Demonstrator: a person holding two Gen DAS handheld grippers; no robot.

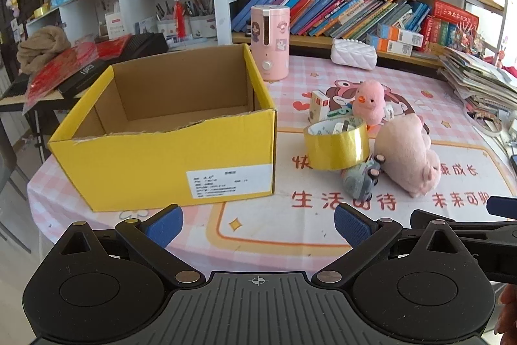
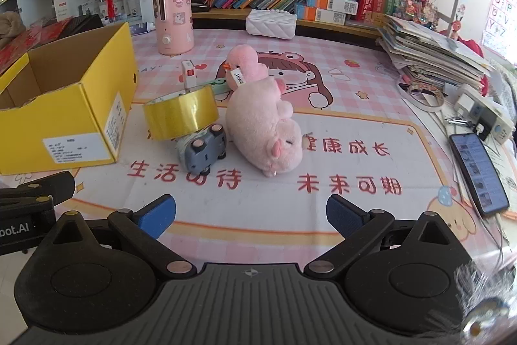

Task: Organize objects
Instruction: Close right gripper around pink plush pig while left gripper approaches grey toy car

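Fingers (image 2: 158, 217) apart, short of plush pig (image 2: 263, 131)

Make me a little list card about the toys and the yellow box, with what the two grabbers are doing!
box: yellow cardboard box, open top, looks empty inside
toys beside it: pink plush pig lying on its side, pink plush duck behind it, grey toy car tipped over
other items: gold tape roll resting against the car, small white carton behind the tape
left gripper: jaws open, holding nothing
right gripper: jaws open, holding nothing
surface: pink cartoon tablecloth
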